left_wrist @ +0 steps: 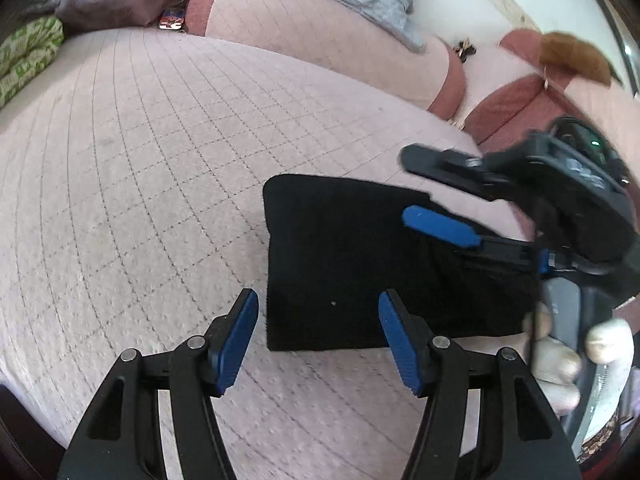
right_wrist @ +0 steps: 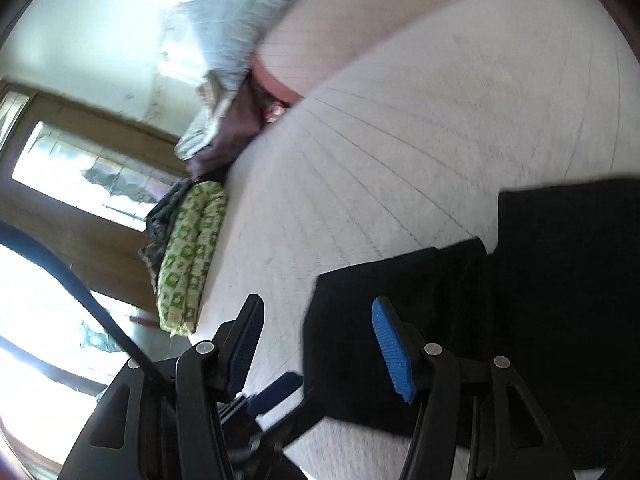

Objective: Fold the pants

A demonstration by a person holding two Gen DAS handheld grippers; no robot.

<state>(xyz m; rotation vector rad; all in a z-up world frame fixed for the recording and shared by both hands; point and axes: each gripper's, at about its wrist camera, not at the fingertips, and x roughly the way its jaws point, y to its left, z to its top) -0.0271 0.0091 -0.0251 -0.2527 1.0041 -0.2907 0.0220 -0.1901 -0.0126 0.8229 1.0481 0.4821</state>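
While jaws gape, pants [left_wrist: 340, 256] unheld

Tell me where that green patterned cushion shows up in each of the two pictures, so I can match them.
Left wrist view: the green patterned cushion sits at the far left edge, near the top, beside the pink quilted bed cover.
Right wrist view: the cushion lies left of centre, along the bed cover's edge, in front of the window.
Shared landmark: the folded black pants lie on the bed cover in both.

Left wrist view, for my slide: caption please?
Both open grippers hover over folded black pants on a quilted bed.
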